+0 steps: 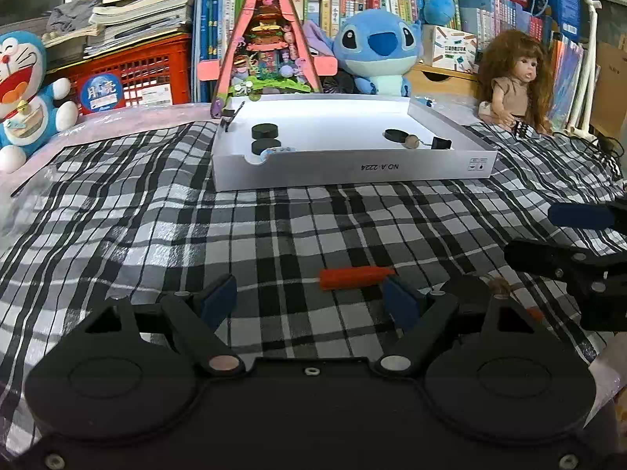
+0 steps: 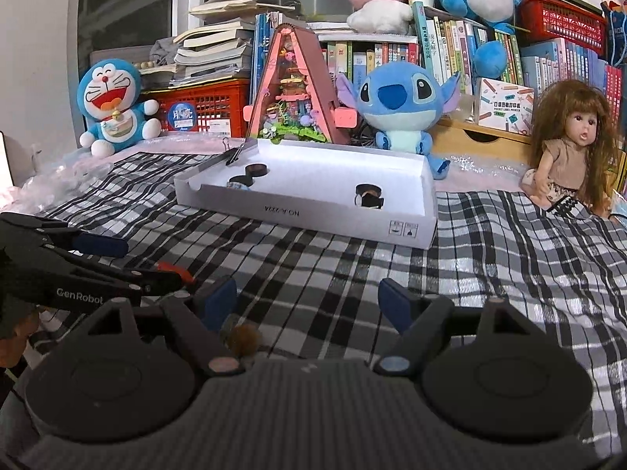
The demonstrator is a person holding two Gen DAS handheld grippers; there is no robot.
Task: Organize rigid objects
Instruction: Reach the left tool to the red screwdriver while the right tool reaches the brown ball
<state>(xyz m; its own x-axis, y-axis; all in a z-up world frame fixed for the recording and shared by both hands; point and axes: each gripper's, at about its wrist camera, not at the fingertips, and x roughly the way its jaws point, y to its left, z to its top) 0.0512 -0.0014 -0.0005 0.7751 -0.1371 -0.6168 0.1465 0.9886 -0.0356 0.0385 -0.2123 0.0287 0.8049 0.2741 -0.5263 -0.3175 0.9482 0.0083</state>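
The left tongs [image 1: 309, 299] stand apart with nothing between the pads, low over the plaid cloth [image 1: 156, 215] that covers the desk. An orange stick-shaped piece [image 1: 354, 277] lies on the cloth just beyond them and a little to the right, its long axis running left to right across the view, its right end close to the right pad. The right tongs [image 2: 307, 299] are also apart and empty; a small brown fuzzy object [image 2: 245, 338] sits near their left pad. Seen from the right wrist, the orange piece is mostly hidden behind the left tool. The left hand looks nearer to it, so a grasp across its short width seems likely. The white box [image 1: 352, 174] with sorted items lies farther ahead.
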